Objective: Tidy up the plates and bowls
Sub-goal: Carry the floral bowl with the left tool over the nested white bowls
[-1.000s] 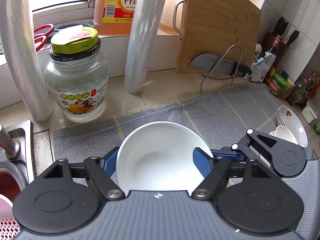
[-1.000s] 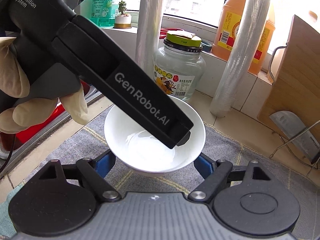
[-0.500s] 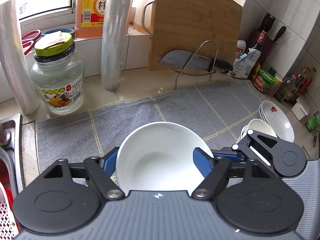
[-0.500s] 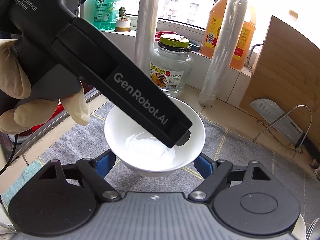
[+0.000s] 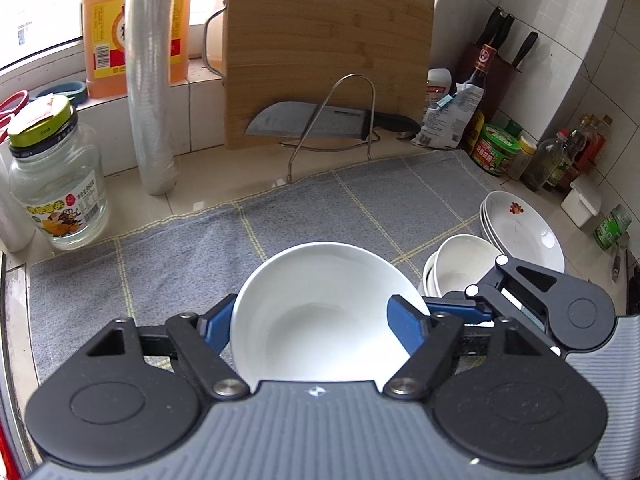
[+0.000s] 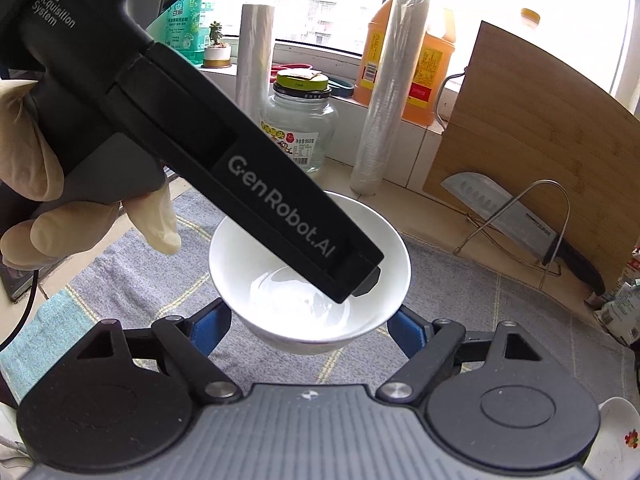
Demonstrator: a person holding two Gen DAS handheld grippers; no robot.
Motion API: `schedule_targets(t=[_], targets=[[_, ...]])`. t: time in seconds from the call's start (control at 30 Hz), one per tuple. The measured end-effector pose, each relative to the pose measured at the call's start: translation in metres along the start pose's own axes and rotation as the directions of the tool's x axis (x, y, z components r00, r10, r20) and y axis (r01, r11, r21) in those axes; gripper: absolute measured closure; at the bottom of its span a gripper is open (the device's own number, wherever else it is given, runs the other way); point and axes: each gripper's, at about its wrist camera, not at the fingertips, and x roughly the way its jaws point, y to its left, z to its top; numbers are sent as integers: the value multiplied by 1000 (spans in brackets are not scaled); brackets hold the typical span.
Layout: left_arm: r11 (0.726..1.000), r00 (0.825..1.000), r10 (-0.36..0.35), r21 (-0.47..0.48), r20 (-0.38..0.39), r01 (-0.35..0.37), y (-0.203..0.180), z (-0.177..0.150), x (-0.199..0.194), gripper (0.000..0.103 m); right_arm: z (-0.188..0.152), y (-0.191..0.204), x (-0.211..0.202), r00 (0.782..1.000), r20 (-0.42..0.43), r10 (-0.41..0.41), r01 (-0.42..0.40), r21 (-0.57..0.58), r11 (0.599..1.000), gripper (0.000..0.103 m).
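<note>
Your left gripper [image 5: 316, 320] had its jaws gripping the white bowl [image 5: 320, 300] above the gray mat [image 5: 360, 200]; whether your right gripper [image 6: 310, 328] pressed it, I couldn't tell. Stacked bowls [image 5: 460, 264] and plates [image 5: 524, 228] waited at 3 o'clock, so this bowl likely remained to stack

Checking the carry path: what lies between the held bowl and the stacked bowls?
Left wrist view: only bare grey mat between the held bowl and the stacked bowls.

the grey mat [image 5: 360, 200] lies bare ahead of the bowl [image 5: 320, 312], open to pass over. at its right edge stand stacked bowls [image 5: 456, 264] and plates [image 5: 524, 228], with the right gripper [image 5: 480, 312] just beside them. behind the mat, a jar [image 5: 56, 184], a film roll [image 5: 150, 80], a cutting board [image 5: 328, 48] and a knife rack [image 5: 332, 120] block the wall side. bottles [image 5: 560, 156] crowd the right corner.
</note>
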Motion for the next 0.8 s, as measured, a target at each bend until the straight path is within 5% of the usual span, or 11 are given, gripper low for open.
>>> schedule_targets(t=[0.8], targets=[[978,991,-129,163,-24,131,-94,40,42,22,-39,-71,-43,986,-18,-164,165,100,981,15]])
